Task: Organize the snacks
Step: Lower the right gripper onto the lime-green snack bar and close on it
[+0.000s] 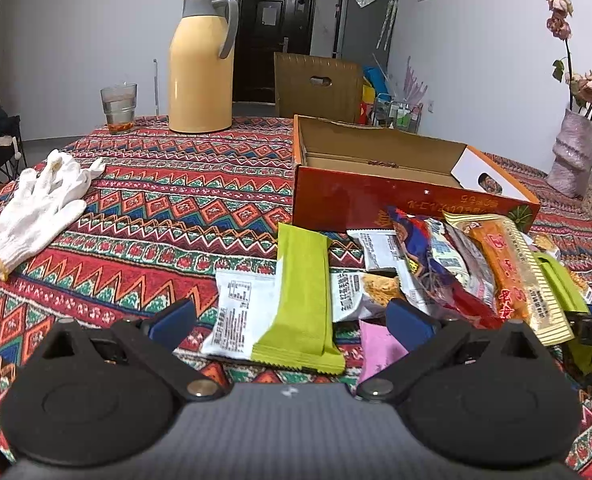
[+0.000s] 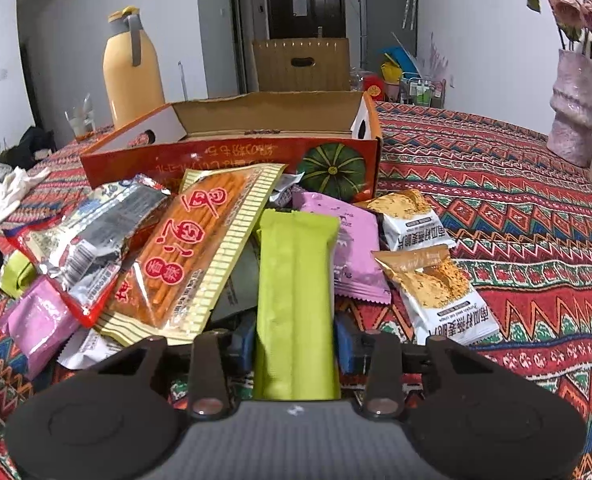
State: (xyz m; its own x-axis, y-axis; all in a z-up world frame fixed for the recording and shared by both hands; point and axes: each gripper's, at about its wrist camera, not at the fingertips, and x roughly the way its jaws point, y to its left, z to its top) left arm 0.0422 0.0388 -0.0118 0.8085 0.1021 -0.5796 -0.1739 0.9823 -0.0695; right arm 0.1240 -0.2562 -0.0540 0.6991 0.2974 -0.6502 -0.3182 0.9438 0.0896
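Observation:
A pile of snack packets [image 2: 199, 248] lies on the patterned tablecloth in front of an open orange box [image 2: 231, 152] with a pumpkin picture. My right gripper [image 2: 295, 342] is shut on a long lime-green packet [image 2: 296, 280], its blue pads pressing both sides of the packet's near end. My left gripper [image 1: 291, 322] is open just above the table. Another lime-green packet [image 1: 302, 296] lies on a white packet [image 1: 235, 312] between and just beyond its blue pads [image 1: 171, 322], untouched. The same orange box [image 1: 376, 196] stands behind, its inside looking empty.
A yellow thermos jug [image 1: 201, 64] and a glass [image 1: 119, 106] stand at the table's far side. A white glove [image 1: 35, 208] lies to the left. A pink vase with dried flowers [image 2: 576, 108] stands at the right. A brown cardboard box [image 1: 316, 84] is beyond the table.

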